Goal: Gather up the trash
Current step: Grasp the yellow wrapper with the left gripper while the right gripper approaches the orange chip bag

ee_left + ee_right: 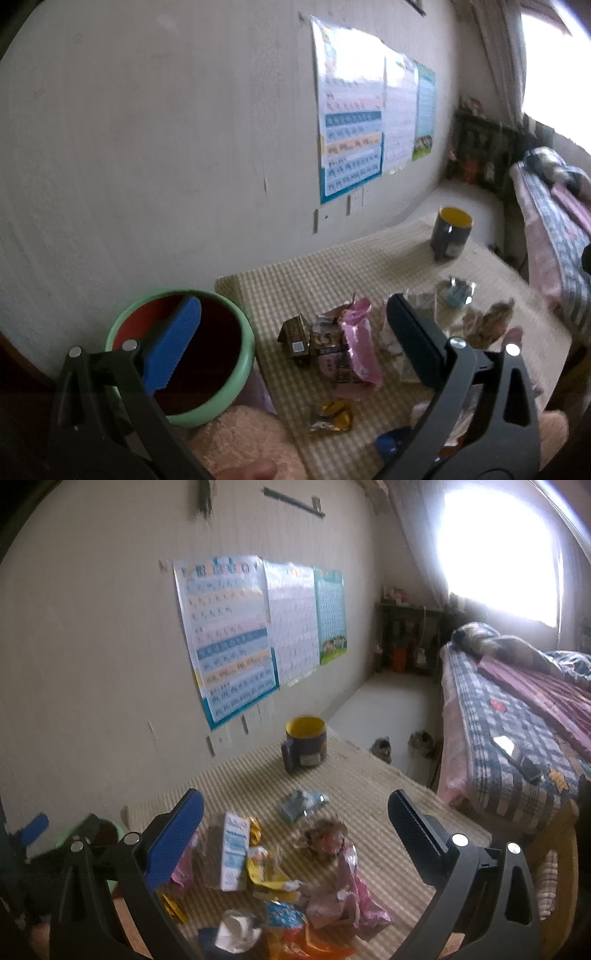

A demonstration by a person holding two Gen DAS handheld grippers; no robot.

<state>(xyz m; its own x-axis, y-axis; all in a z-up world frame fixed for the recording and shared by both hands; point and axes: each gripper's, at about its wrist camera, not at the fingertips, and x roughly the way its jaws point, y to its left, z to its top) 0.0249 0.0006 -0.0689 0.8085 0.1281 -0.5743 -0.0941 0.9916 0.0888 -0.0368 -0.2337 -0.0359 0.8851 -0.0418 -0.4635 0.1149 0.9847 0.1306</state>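
Left tongs [293, 332]: jaws spread wide, nothing between them, nothing touched. In the left wrist view, the blue pad sits over the mouth of the green-rimmed bin [236, 321], which stands just off the table's near-left edge. Ahead, between the jaws, lie a pink wrapper [360, 347] and a small brown carton [295, 338]; a gold foil wrapper [332, 417] lies nearer. A yellow-lined mug [450, 234] stands well beyond.

Right tongs [295, 827]: likewise fully open and empty. In the right wrist view, a white-and-blue carton [232, 853] lies just inside the blue pad; a crumpled pink wrapper [347, 897] and an orange packet [295, 938] lie nearer.

Assessment: the step in hand appears to be choosing a piece; no pickup is under way. The next move calls for lowering one pair over a single wrapper, closing firmly, then carrying it left to the bin.
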